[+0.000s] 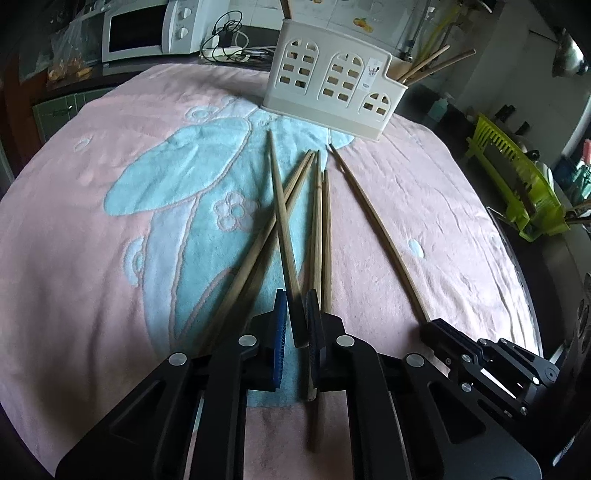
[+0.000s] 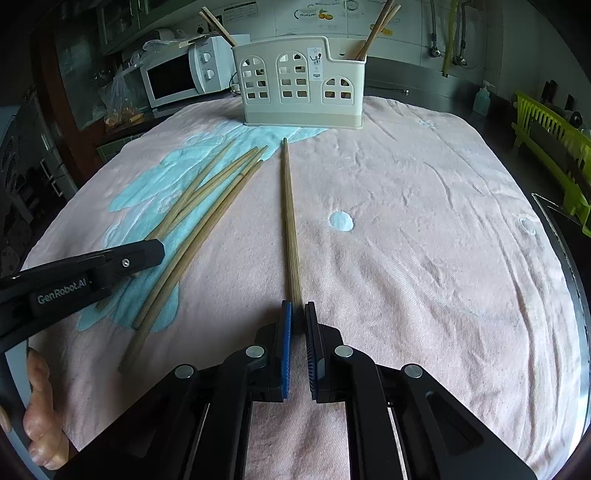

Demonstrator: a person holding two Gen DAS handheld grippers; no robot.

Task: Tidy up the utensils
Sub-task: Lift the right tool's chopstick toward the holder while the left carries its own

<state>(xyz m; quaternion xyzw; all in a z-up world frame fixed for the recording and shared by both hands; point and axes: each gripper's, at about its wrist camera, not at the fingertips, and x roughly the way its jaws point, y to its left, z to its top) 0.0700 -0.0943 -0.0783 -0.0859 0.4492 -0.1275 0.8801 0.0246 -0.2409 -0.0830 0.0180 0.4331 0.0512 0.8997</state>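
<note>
Several wooden chopsticks (image 1: 317,206) lie on a pink and blue towel (image 1: 92,221). A cream utensil holder (image 1: 332,88) stands at the far side with chopsticks in its end compartments; it also shows in the right wrist view (image 2: 303,88). My left gripper (image 1: 295,306) is shut on one chopstick (image 1: 282,206) near its thick end. My right gripper (image 2: 297,314) is shut on a single chopstick (image 2: 290,221) that lies apart from the pile (image 2: 199,221) and points at the holder. The right gripper shows in the left wrist view (image 1: 480,354), the left gripper in the right wrist view (image 2: 92,266).
A white microwave (image 1: 140,29) stands at the back left. A green dish rack (image 1: 517,177) stands off the towel to the right; it also shows in the right wrist view (image 2: 554,147). Cables (image 1: 229,40) lie behind the holder.
</note>
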